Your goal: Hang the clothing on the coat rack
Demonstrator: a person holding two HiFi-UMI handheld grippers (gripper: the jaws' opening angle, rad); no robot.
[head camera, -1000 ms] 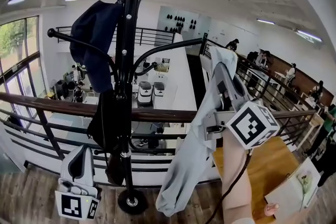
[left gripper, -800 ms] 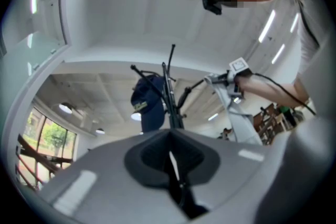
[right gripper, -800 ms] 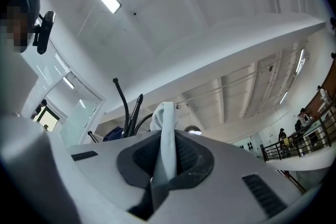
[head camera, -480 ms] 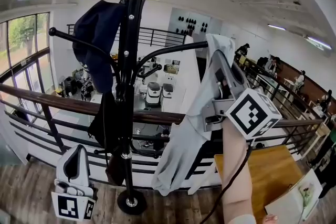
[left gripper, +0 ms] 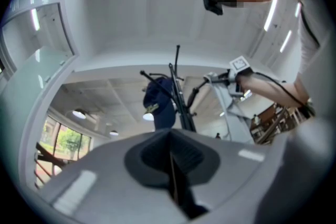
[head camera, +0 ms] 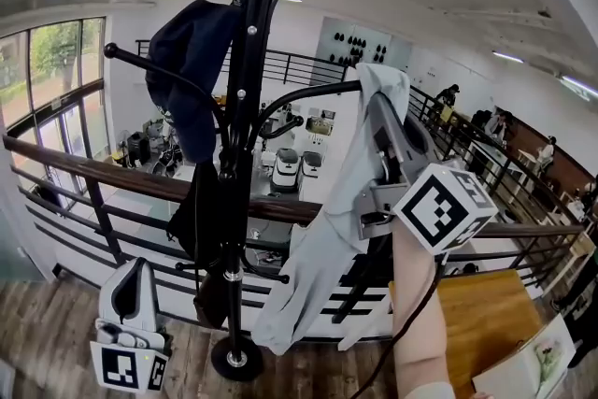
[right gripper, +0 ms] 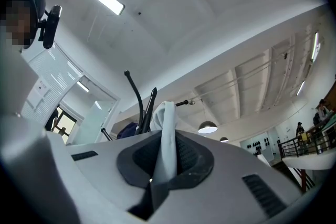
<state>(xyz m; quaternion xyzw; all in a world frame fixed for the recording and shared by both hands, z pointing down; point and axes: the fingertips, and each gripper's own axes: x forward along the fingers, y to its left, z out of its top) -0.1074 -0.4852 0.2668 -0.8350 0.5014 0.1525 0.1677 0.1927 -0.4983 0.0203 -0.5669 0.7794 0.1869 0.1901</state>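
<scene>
The right gripper (head camera: 379,104) is raised high and clamped on a fold of the pale grey garment (head camera: 322,248), the cloth pinched between its pads and the rest hanging down in front of the railing (head camera: 84,165). The garment's top sits right at the tip of a curved arm (head camera: 304,95) of the black coat rack (head camera: 245,154), though I cannot tell whether it is hooked over it. A dark navy garment (head camera: 192,70) hangs on the rack's far side, and the left gripper (head camera: 138,271) is held low near the rack's base, jaws closed together with nothing between them.
</scene>
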